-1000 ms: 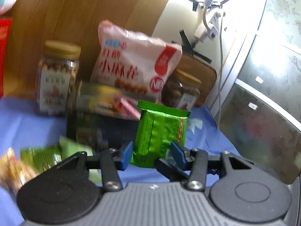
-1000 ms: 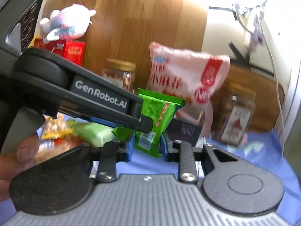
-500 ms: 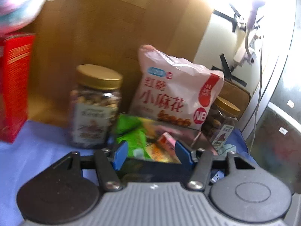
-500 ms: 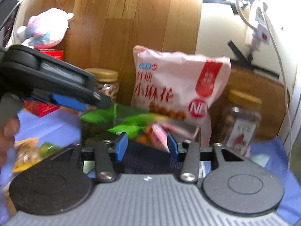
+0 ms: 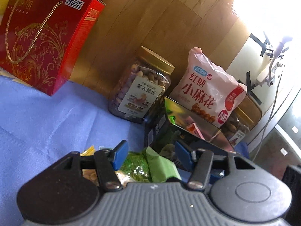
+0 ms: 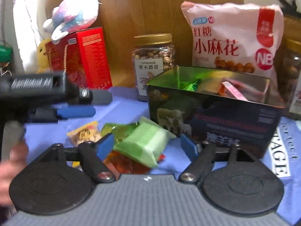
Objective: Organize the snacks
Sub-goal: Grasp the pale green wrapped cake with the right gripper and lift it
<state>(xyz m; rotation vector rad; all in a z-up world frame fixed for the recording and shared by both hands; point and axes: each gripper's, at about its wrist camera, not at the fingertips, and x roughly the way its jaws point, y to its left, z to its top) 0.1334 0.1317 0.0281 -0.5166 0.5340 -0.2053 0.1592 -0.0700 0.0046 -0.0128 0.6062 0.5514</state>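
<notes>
- The tin (image 6: 216,113) is set before the snack bag (image 6: 233,37), right of the jar (image 6: 153,60).
- Loose packets (image 6: 143,143) lie before the tin.
- Packets, seemingly two, are seen inside it.

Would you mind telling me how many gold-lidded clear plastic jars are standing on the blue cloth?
2. One nut-filled jar stands left of the pink snack bag; a second jar sits right of it, mostly hidden. Others may be hidden behind the bag.

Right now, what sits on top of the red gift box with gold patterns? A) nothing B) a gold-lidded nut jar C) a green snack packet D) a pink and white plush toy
D: the pink and white plush toy lies on the red gift box; the gold-lidded nut jar stands on the cloth beside it.
</notes>
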